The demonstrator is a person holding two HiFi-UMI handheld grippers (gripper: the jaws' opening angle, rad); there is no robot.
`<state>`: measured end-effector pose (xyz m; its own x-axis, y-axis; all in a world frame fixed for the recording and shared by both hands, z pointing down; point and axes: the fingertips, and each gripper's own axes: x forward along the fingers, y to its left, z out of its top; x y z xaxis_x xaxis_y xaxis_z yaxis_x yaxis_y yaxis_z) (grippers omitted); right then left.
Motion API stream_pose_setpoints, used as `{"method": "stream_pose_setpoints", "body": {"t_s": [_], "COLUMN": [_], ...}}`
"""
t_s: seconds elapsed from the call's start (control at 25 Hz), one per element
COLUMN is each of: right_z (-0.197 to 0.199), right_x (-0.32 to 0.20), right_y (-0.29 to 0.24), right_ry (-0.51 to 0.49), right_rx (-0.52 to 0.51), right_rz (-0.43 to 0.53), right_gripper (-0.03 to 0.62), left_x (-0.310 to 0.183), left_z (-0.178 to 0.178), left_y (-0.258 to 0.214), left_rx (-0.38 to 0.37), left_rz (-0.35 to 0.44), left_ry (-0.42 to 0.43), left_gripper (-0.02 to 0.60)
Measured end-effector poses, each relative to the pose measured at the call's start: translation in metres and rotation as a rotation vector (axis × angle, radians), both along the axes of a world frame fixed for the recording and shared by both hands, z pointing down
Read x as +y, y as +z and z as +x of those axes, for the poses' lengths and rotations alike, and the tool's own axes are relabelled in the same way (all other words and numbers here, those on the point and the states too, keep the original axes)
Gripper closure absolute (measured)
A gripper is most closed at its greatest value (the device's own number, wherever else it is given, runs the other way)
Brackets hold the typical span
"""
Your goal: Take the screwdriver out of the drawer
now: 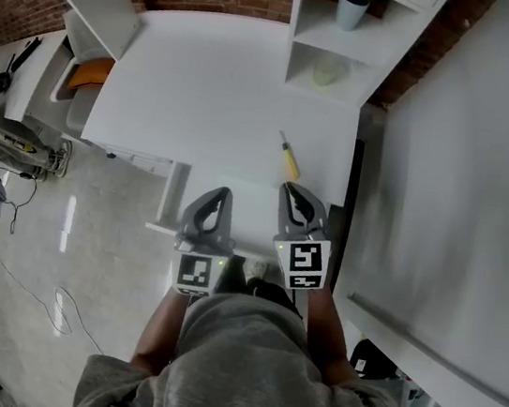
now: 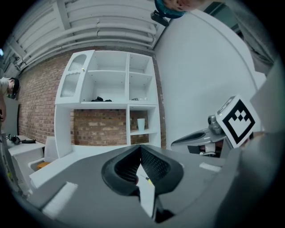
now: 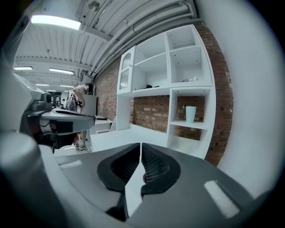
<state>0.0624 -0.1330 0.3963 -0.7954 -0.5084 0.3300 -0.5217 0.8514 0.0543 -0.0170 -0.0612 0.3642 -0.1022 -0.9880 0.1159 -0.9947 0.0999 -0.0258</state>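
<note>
Yellow-handled screwdriver (image 1: 289, 158), thin shaft, on white table (image 1: 207, 77), left tongs (image 1: 222, 191) and right tongs (image 1: 292, 190) closed, empty.

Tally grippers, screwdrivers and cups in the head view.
grippers: 2 (left gripper, right gripper)
screwdriver: 1
cup: 1
total: 4

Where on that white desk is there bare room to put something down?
Most of the white desk is bare, from its left edge across to the screwdriver near the right edge. Crowded: the back-right shelf cubbies, holding a cup and a pale green object.
</note>
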Motion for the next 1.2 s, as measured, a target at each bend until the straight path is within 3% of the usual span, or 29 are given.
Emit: {"method": "stream_pose_setpoints", "body": {"t_s": [0.64,1.2], "right_z": [0.028,0.03], "right_x": [0.047,0.051], "right_y": [-0.003,-0.004], "right_ry": [-0.016,-0.003], "right_rx": [0.017,0.007], "right_rz": [0.032,0.03], "right_gripper": [0.591,0.591], "left_x": [0.057,0.061], "left_z": [0.007,0.007], "left_y": [-0.003,0.002], "left_rx": [-0.022,-0.009], "left_rz": [-0.007,-0.018], "left_ry": [-0.042,-0.037], "left_gripper": [0.569,0.569]}}
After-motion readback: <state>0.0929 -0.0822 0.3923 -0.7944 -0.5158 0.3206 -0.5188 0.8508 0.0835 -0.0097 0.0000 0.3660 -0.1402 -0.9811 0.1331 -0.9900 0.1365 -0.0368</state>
